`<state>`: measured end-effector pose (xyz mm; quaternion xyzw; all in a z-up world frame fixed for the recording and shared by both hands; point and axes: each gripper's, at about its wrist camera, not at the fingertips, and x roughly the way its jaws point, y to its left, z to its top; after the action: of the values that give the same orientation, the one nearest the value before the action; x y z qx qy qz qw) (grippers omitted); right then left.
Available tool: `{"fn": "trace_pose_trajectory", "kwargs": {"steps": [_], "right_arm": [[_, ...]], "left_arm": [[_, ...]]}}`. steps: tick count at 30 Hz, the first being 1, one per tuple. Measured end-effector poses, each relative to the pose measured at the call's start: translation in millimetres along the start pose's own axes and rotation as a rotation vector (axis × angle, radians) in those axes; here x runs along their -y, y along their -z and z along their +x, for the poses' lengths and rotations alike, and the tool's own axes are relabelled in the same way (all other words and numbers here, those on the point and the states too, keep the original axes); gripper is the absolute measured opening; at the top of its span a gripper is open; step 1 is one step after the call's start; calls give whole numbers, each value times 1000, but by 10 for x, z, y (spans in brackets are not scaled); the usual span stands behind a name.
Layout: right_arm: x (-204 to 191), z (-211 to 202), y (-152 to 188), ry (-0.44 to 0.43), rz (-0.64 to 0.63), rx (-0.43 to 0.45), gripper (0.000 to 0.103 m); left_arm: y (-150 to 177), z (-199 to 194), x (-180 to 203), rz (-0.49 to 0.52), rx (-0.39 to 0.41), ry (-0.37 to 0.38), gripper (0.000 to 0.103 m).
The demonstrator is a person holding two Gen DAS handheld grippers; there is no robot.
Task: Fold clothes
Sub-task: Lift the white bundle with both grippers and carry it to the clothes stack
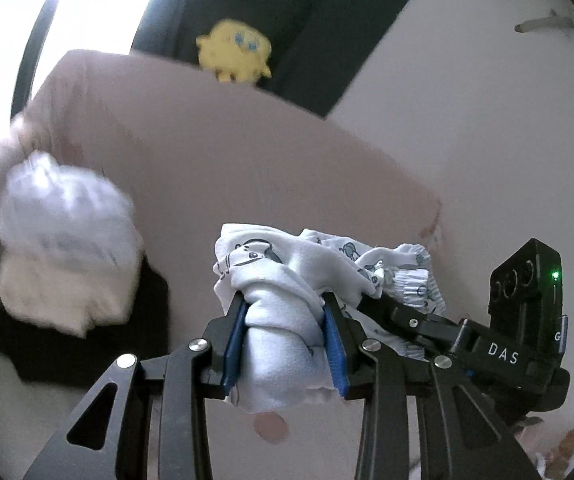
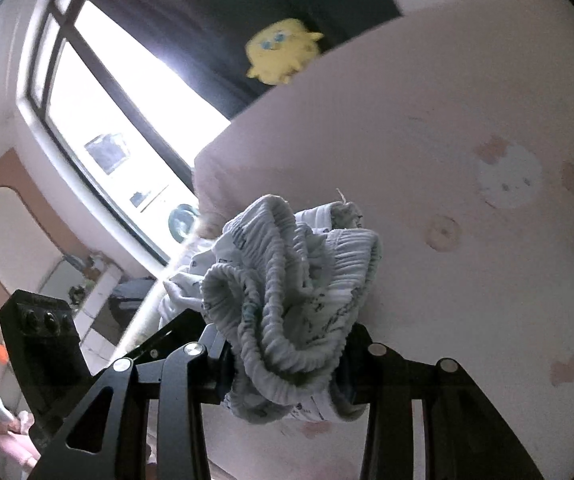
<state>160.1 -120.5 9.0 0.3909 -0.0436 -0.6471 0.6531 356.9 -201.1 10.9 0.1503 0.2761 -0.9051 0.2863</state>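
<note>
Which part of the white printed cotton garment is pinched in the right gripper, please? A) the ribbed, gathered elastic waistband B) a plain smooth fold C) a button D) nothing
A: the right gripper is shut on the white printed cotton garment at its ribbed, gathered band.

Garment hanging bunched between two claws above the bed.
The left claw (image 1: pixel 285 332) and right claw (image 2: pixel 287 364) are gripping the garment (image 1: pixel 279 276); a folded pile (image 1: pixel 67 240) is lying left, a plush toy (image 1: pixel 233 54) sitting behind the bed (image 1: pixel 227 160).

Yellow plush toy (image 1: pixel 234 51) against dark curtain (image 1: pixel 287 8), bright window (image 2: pixel 127 120)
</note>
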Motion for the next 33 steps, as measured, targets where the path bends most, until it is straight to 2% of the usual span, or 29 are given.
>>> {"fn": "trace_pose_trajectory", "kwargs": {"steps": [4,7,15,22,29,33], "right_arm": [[-252,363,-333,-47,-23,-5,39],[-371,659,-542,-78,-34,-17,39],[-677,1517,-855,-157,-78,-83,39],[-867,2037,-824,-197,-70,-126,40],[-780,2420,-769,-209,-33,-179,40],[-683,2588,-681,-165,-17,-240,41]], "left_arm": [[-420,-7,-210,9,41,-31,32],[-696,3,-483,-22,60,-51,32],[-1078,-115,-1113,-23,108,-149,32],[-1165,-94,-1600,-86,98,-188,32],[-1169,56,-1843,-100,67,-220,32],[-1065,247,-1989,-127,-21,-265,35]]}}
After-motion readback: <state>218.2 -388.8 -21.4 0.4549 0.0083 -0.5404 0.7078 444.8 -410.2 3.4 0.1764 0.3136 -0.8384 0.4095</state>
